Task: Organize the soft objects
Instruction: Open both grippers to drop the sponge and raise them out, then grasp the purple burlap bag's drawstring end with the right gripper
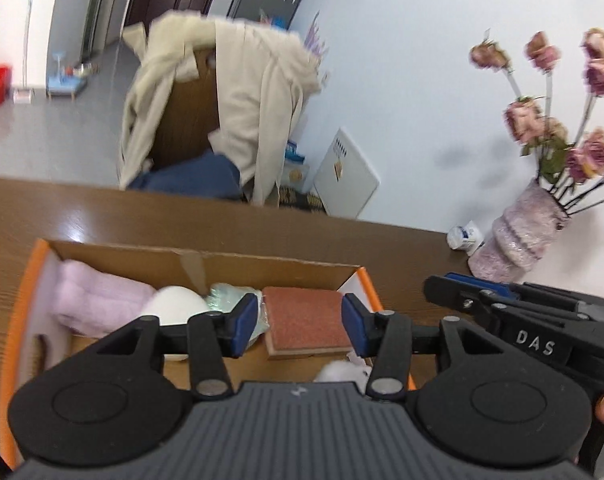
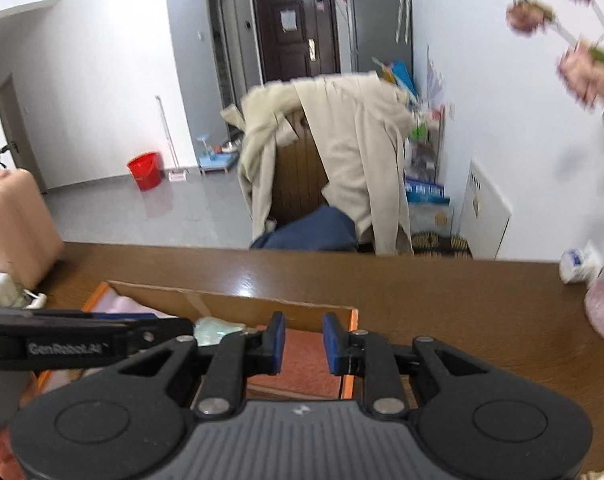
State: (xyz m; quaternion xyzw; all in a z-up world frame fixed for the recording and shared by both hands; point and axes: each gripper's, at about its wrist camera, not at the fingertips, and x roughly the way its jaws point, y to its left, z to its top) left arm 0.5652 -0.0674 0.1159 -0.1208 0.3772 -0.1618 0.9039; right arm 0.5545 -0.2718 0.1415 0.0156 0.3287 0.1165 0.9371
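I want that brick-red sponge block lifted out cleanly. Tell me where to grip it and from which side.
Grip the brick-red sponge block across its two long side edges, coming down from above. It lies flat in the cardboard box, broad face up, and the left hand-held gripper already hangs open astride it. The white ball and greenish packet crowd its left edge, so go in carefully there.

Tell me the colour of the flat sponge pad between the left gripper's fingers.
Reddish-brown sponge pad, clearest in the left wrist view.

A lived-in home: dark entry door (image 2: pixel 295 30), tiled floor with red bucket (image 2: pixel 144 169), coat (image 2: pixel 344 152) draped over a chair, flower vase (image 1: pixel 522 232) on the wooden surface (image 2: pixel 442 300).
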